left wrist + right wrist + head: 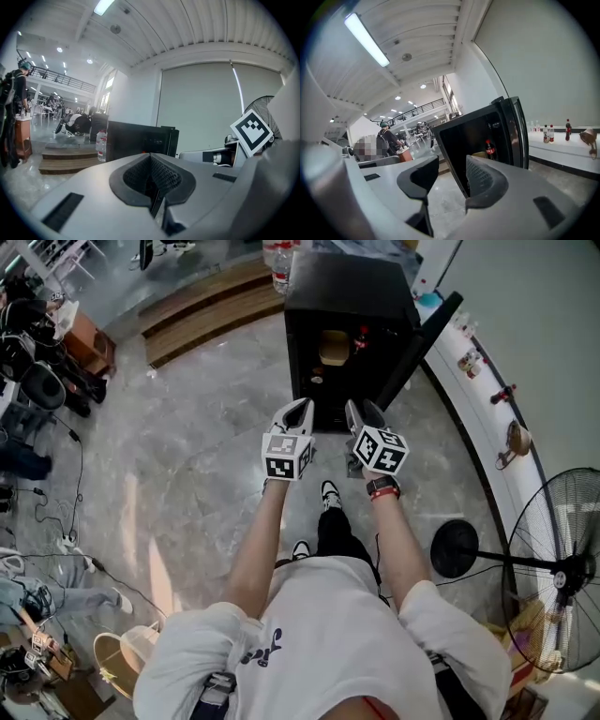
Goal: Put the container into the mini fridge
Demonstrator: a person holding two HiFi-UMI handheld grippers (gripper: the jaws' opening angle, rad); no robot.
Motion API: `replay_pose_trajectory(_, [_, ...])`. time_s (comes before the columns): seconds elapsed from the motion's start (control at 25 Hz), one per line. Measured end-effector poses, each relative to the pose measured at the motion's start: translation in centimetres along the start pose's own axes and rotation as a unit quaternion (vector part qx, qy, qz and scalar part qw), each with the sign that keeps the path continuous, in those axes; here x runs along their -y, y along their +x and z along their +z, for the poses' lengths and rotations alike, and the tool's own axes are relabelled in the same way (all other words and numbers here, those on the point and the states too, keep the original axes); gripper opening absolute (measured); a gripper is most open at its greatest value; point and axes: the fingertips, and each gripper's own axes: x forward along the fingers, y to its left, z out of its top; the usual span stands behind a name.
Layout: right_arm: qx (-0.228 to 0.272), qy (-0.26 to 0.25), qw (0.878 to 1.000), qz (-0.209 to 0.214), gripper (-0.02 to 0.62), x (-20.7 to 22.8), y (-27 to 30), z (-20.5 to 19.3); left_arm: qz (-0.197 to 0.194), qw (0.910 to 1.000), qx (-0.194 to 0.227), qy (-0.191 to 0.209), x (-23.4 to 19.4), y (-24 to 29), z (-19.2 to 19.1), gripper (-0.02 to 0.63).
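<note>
The black mini fridge (347, 296) stands on the floor ahead, its door (427, 334) swung open to the right. Inside sit a tan container (333, 346) and a cola bottle (359, 337). My left gripper (298, 416) is held just in front of the fridge; in the left gripper view the left gripper (152, 177) is shut with nothing in it, and the fridge (136, 139) is beyond. My right gripper (361, 416) hovers beside it; the right gripper (450, 174) is open and empty, facing the open fridge (459, 140), where the cola bottle (489, 150) and container (478, 154) show.
A standing fan (562, 559) with a round base (455, 547) is at the right. A white ledge (473, 404) with small items curves along the wall. A wooden step (206, 301) and water bottle (279, 268) lie behind the fridge. Cables (66, 540) trail at left.
</note>
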Motion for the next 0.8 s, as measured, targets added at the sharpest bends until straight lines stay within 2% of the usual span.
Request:
replay_pose_trajectory(0.4, [0.039, -0.021, 0.999, 0.008, 0.17, -4.4, -7.3, 2.3, -0.004, 0.9995, 0.025, 0.02, 2.8, -5.8, 1.9, 0.018])
replay_pose_trajectory(0.64, [0.039, -0.047, 0.998, -0.004, 0.155, -4.8, -9.8, 1.3, 0.004, 0.9992, 0.026, 0.03, 2.8, -8.5, 1.8, 0.018])
replay_pose_trajectory(0.8, [0.032, -0.065, 0.997, -0.02, 0.121, -4.3, -11.0, 0.7, 0.006, 0.9992, 0.024, 0.031, 2.9, -9.6, 1.9, 0.018])
